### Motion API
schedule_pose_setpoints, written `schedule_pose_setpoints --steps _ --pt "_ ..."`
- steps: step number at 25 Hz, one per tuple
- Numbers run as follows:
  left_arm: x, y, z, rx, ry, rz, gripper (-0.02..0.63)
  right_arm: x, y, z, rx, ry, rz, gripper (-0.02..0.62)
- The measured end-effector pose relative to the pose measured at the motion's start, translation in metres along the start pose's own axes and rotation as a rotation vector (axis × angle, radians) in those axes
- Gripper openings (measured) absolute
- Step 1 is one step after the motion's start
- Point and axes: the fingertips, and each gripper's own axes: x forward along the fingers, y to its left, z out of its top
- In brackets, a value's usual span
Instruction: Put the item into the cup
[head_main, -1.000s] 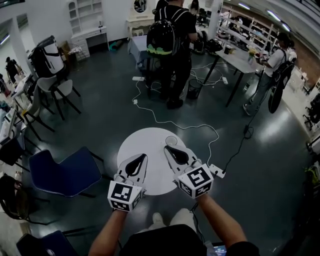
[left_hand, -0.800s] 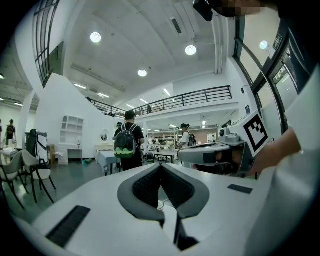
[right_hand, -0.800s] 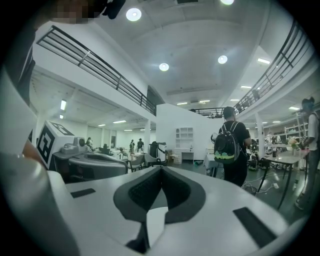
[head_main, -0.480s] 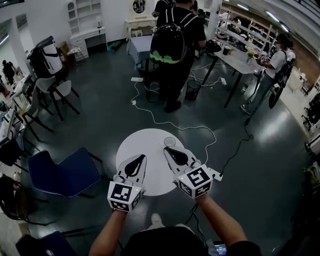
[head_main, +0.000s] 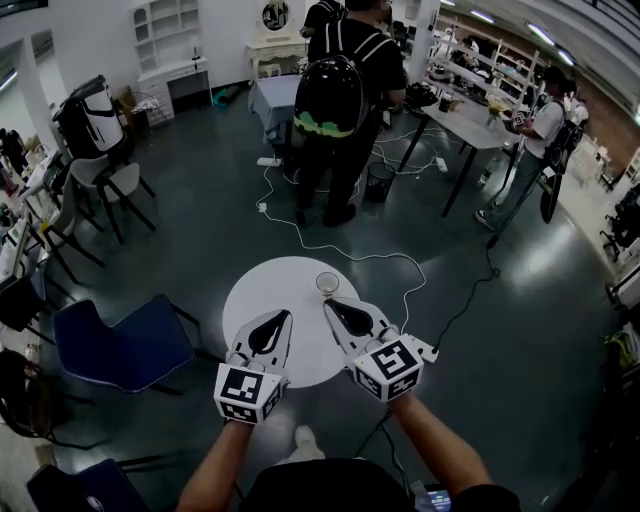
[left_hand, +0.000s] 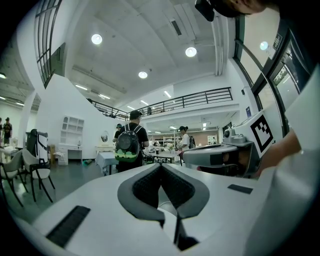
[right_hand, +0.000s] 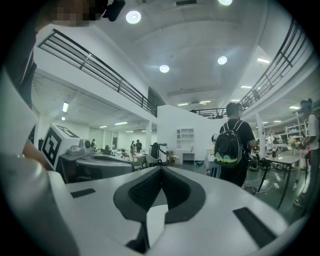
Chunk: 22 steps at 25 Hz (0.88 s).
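Note:
A small clear cup (head_main: 327, 283) stands on the far side of the round white table (head_main: 262, 296). My right gripper (head_main: 329, 302) hangs over the table just short of the cup, shut and empty. My left gripper (head_main: 287, 314) is beside it over the table's middle, also shut and empty. In the left gripper view the pads (left_hand: 150, 186) meet at the tip with nothing between them, and the right gripper (left_hand: 218, 156) shows at the right. The right gripper view shows its pads (right_hand: 145, 190) closed too. No loose item shows on the table.
A blue chair (head_main: 125, 343) stands left of the table. A white cable (head_main: 345, 250) runs over the dark floor behind it. A person with a black backpack (head_main: 332, 92) stands further back by desks, and more people are at the right (head_main: 525, 140).
In the head view the table and cup have slid a little to the left, and the cup now shows fully past the right gripper's tip. Both grippers stay shut.

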Motion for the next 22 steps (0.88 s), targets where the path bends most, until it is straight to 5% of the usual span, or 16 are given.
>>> schedule_pose_setpoints --steps 22 --pt "-0.028 -0.156 0.028 0.022 -0.011 0.029 0.015 -0.161 -0.005 0.021 -0.015 -0.042 0.020 0.018"
